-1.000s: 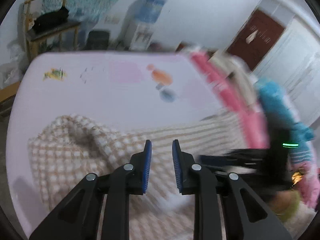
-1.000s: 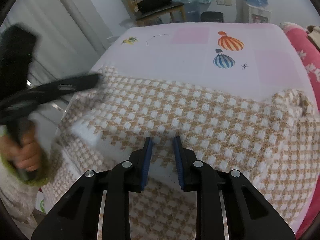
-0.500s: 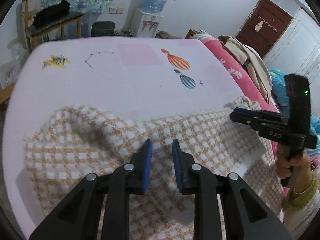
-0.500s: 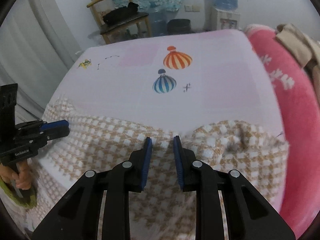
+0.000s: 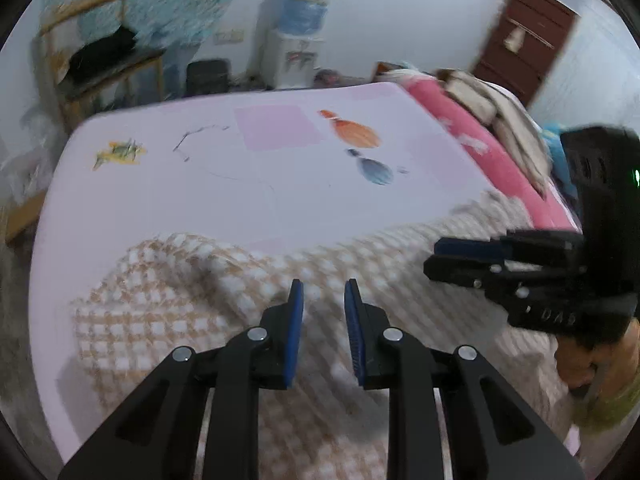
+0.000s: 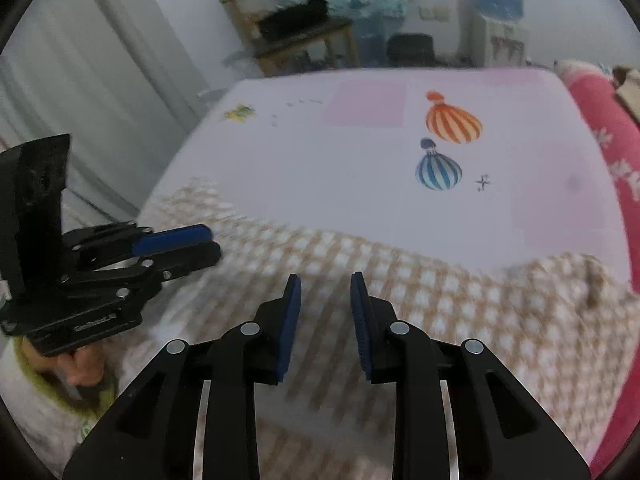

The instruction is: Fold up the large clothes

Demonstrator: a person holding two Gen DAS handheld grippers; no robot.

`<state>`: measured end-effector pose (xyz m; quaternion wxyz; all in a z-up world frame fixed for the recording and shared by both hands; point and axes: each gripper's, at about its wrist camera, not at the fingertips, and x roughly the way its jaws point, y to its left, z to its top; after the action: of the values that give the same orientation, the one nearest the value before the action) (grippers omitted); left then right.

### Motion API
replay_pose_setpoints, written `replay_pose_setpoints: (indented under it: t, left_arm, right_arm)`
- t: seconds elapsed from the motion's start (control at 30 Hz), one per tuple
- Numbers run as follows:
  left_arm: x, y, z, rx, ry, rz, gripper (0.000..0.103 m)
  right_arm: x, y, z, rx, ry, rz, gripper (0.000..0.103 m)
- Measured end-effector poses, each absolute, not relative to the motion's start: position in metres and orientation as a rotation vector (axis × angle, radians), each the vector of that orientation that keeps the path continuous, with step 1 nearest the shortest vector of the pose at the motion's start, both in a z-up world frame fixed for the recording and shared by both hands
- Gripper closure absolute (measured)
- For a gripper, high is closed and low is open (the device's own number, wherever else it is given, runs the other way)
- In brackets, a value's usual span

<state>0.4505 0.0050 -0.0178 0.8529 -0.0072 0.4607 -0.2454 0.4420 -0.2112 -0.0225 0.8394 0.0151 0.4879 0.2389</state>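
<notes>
Right claw point(image 6: 325, 280) shifted, checked knit garment point(image 6: 460, 312)

The right hand-held gripper point(image 6: 325, 286), its jaws just opening with nothing between them, hovers over a checked garment point(image 6: 460, 304) on the bed point(image 6: 360, 184). The left hand-held gripper point(image 6: 200, 246) hovers at left.

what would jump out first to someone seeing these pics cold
The tan-and-white checked garment spread across the near edge of the pale pink bed sheet draws the eye first, with the left gripper and the right gripper hovering over it, jaws slightly apart and empty. Next come the orange striped balloon print and the blue one on the sheet, and the bright pink blanket along the bed's right side.
</notes>
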Motion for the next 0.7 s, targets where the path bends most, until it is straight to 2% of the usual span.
replay_pose_setpoints:
  t: [0.13, 0.23, 0.3, 0.4, 0.47, 0.5, 0.63, 0.7]
  left_arm:
    - [0.429, -0.007, -0.027, 0.010, 1.031, -0.623, 0.082]
    - [0.426, -0.011, -0.039, 0.034, 1.043, -0.589, 0.082]
    - [0.426, -0.006, -0.032, 0.006, 1.055, -0.570, 0.082]
    - [0.410, 0.003, -0.018, 0.044, 1.006, -0.549, 0.081]
    - [0.403, 0.008, -0.023, 0.063, 1.018, -0.516, 0.075]
    - [0.403, 0.010, -0.033, 0.076, 1.046, -0.482, 0.063]
    - [0.397, 0.024, -0.036, -0.021, 1.068, -0.428, 0.062]
    - [0.384, 0.030, -0.026, -0.026, 1.042, -0.405, 0.061]
  right_arm:
    - [0.423, -0.206, -0.036, 0.000, 1.047, 0.538, 0.068]
    - [0.413, -0.197, -0.047, -0.069, 1.013, 0.512, 0.068]
    - [0.408, -0.200, -0.038, -0.052, 1.034, 0.473, 0.068]
    - [0.381, -0.220, -0.022, -0.053, 0.954, 0.417, 0.067]
    - [0.379, -0.236, -0.031, -0.041, 0.970, 0.340, 0.067]
    - [0.383, -0.244, -0.047, -0.020, 1.013, 0.308, 0.067]
    - [0.372, -0.240, -0.046, -0.010, 1.007, 0.276, 0.067]
    - [0.350, -0.237, -0.034, 0.019, 0.995, 0.281, 0.062]
